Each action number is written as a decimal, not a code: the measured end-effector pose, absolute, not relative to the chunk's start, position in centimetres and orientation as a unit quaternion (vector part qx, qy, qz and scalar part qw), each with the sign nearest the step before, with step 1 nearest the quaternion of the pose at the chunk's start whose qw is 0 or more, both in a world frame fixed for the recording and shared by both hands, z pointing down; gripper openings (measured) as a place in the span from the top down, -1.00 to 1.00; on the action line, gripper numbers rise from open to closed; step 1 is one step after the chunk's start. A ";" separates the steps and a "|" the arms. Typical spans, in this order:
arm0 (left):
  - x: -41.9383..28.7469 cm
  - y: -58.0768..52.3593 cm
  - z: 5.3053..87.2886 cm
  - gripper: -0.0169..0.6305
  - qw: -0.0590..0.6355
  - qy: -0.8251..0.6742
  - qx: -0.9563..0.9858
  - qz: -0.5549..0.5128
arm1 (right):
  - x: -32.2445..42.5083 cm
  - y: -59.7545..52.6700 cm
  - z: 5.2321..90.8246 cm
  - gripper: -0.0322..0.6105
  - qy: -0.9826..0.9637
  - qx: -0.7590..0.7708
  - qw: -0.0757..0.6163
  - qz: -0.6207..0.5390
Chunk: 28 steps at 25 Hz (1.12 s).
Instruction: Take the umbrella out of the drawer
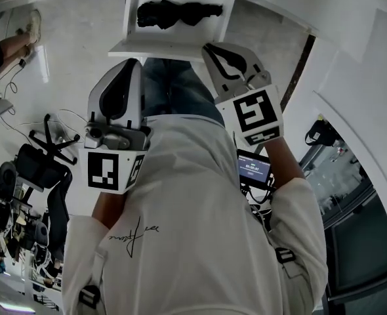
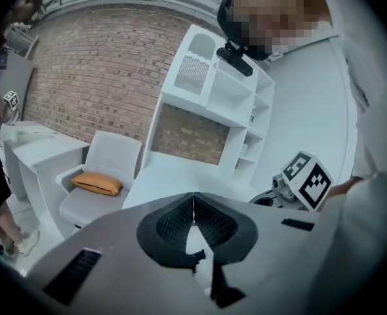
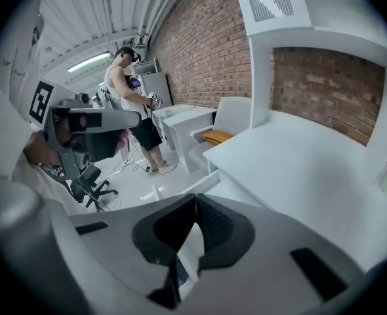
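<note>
Umbrella (image 1: 177, 12) in open drawer (image 1: 161, 48); office chair (image 1: 39, 163) left.

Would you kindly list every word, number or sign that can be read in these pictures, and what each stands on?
No text reads clearly.
The cursive script on the white shirt: too stylised to read.
The figures on the small screen: too small to read.
The left marker cube and right marker cube: square patterns only, no letters.
</note>
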<state>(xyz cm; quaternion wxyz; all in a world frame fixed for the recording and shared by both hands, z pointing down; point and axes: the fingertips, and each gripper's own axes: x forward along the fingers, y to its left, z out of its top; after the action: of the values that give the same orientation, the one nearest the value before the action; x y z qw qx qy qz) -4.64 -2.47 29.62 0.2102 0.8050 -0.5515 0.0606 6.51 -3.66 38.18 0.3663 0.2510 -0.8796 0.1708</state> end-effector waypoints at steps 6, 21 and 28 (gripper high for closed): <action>-4.7 -2.5 30.3 0.90 0.219 -0.548 0.805 0.064 | 5.8 -4.8 39.8 0.81 -0.880 0.233 0.388 0.144; -4.5 -3.6 31.8 0.90 0.248 -0.537 0.804 0.068 | 4.8 -5.2 46.4 0.81 -0.877 0.158 0.442 0.096; -5.2 -3.8 32.6 0.90 0.256 -0.537 0.800 0.076 | 4.4 -5.6 49.7 0.81 -0.869 0.146 0.465 0.091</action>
<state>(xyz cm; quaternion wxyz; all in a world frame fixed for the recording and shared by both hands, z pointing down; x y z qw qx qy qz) -5.20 -3.78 32.56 0.2560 0.8002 -0.5370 0.0765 4.44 -5.64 49.73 0.4646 0.1455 -0.8687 0.0913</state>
